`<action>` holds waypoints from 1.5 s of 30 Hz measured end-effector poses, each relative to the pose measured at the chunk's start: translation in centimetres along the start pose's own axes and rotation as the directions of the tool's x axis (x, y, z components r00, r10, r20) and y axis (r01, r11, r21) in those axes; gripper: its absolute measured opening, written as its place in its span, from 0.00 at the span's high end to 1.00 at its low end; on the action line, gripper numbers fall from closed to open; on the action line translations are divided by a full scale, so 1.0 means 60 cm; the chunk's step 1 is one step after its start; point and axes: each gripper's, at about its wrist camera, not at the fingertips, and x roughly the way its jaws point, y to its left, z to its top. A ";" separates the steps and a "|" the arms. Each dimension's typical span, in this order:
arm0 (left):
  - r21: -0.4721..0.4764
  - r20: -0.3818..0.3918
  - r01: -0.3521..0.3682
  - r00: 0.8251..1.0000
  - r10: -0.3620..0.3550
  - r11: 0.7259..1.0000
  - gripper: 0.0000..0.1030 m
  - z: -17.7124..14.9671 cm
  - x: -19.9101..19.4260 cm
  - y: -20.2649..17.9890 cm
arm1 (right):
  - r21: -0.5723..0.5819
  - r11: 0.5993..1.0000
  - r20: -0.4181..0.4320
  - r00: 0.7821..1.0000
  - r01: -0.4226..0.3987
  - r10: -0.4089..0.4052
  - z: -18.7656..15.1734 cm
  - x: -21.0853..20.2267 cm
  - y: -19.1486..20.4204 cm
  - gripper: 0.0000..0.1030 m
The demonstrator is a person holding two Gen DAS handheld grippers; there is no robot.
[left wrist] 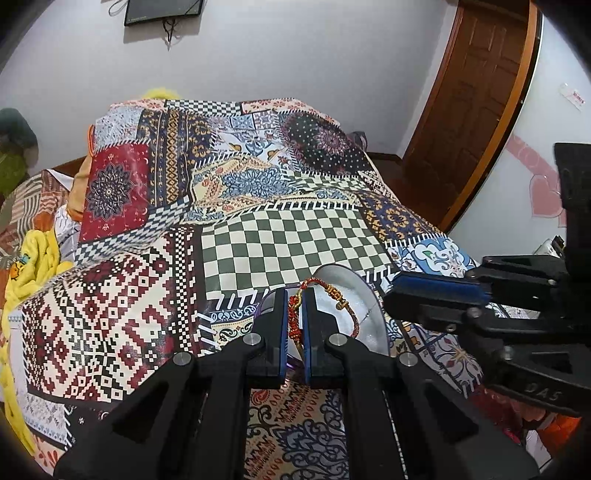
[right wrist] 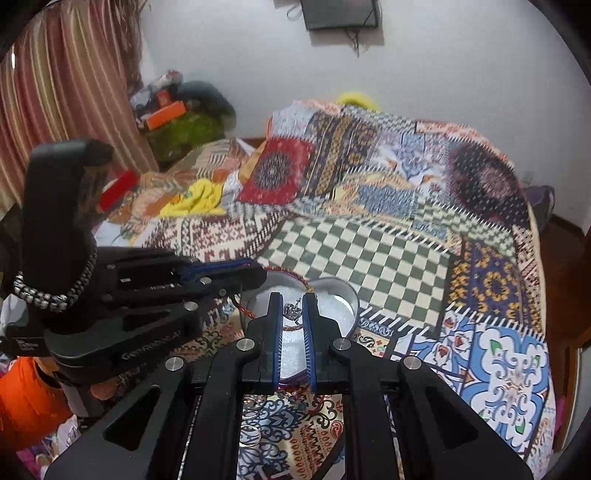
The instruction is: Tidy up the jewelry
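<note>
Left wrist view: nearest the lens, the left gripper (left wrist: 294, 314) had its blue-padded fingers (left wrist: 282, 325) pressed onto a red and gold beaded bracelet (left wrist: 321, 306), the knotted red part pinched in the narrow gap and the rest of the cord looping out to the right over the white lining of a heart-shaped metal box (left wrist: 369, 317). The box sat on the patchwork bedspread (left wrist: 288, 243), just in front of its green-and-cream checkered panel. The right gripper (left wrist: 436, 291) came in from the right edge, seen side-on just beside the box rim; from this angle its jaws looked close together. In the right wrist view, the right gripper (right wrist: 293, 314) hovered over the same box (right wrist: 343, 299), its fingers (right wrist: 275, 321) a small way apart with a small silver crown-shaped charm (right wrist: 293, 312) on a thin chain showing between them; whether the pads actually gripped the charm could not be told. The left gripper (right wrist: 255, 275) reached in from the left at the box's near rim, the red cord (right wrist: 255, 314) trailing beneath it. Farther off, the bedspread rose over a heap at the head of the bed, with yellow cloth (right wrist: 199, 197) to the left, a striped curtain (right wrist: 66, 92), and a dark screen (right wrist: 340, 13) mounted on the white wall.
</note>
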 end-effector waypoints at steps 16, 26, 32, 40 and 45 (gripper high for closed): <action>0.035 -0.051 -0.004 0.999 0.006 0.999 0.95 -0.006 0.034 -0.001 | -0.010 1.000 -0.127 0.992 0.000 -0.001 -0.009 0.060 -0.019 0.91; 0.034 -0.059 -0.016 0.998 0.017 0.999 0.88 -0.007 0.019 0.002 | -0.054 0.998 -0.151 0.987 0.044 -0.052 -0.010 0.064 -0.005 0.90; 0.048 -0.027 -0.050 0.998 0.051 0.998 0.70 -0.007 -0.010 -0.001 | -0.095 0.990 -0.127 0.985 0.106 -0.117 -0.012 0.047 0.012 0.74; 0.017 0.011 -0.067 0.998 0.067 0.998 0.69 -0.007 -0.066 0.009 | -0.097 0.983 -0.063 0.985 0.154 -0.160 -0.010 0.005 0.029 0.64; -0.011 0.027 -0.074 0.997 0.074 0.997 0.69 -0.012 -0.097 0.017 | -0.080 0.983 -0.041 0.985 0.164 -0.168 -0.012 -0.023 0.035 0.64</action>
